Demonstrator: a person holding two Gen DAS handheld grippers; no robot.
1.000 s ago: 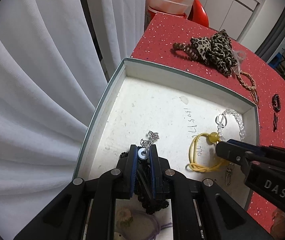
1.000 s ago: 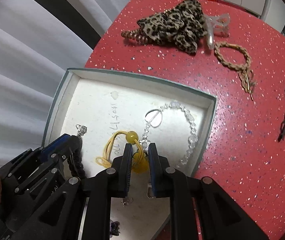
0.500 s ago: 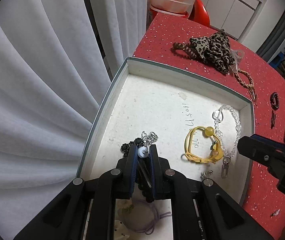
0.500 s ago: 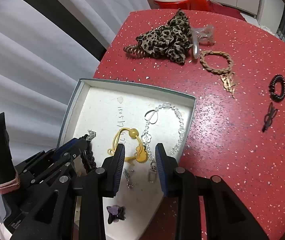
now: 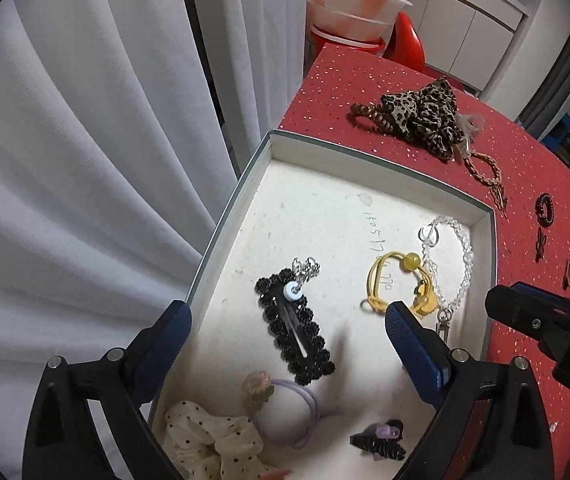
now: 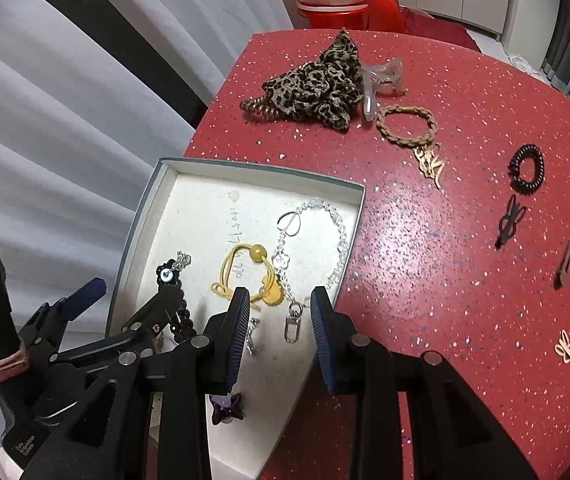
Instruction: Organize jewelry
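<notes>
A shallow white box (image 5: 245, 184) (image 6: 141, 216) sits at the red table's left edge. In it lie a black lace hair clip (image 5: 293, 328) (image 6: 177, 304) with a white bead, a yellow cord tie (image 5: 397, 284) (image 6: 245, 276) and a clear bead bracelet (image 5: 453, 256) (image 6: 325, 236). My left gripper (image 5: 289, 320) is open wide above the black clip, which lies free between the jaws. My right gripper (image 6: 281, 300) is open and empty over the box's right edge, above the bracelet's clasp.
A leopard scrunchie (image 6: 317, 80), clear claw clip (image 6: 381, 80), braided band (image 6: 405, 124), black coil tie (image 6: 525, 168) and several small clips (image 6: 509, 220) lie on the red table (image 6: 425, 240). A cream scrunchie (image 5: 213, 440), lilac tie (image 5: 301, 404) and purple clip (image 5: 381, 440) lie in the box. A white curtain (image 5: 85, 160) hangs left.
My left gripper has opened and let go of the black clip, which now lies in the box. My right gripper has opened, left the yellow tie and drawn back.
</notes>
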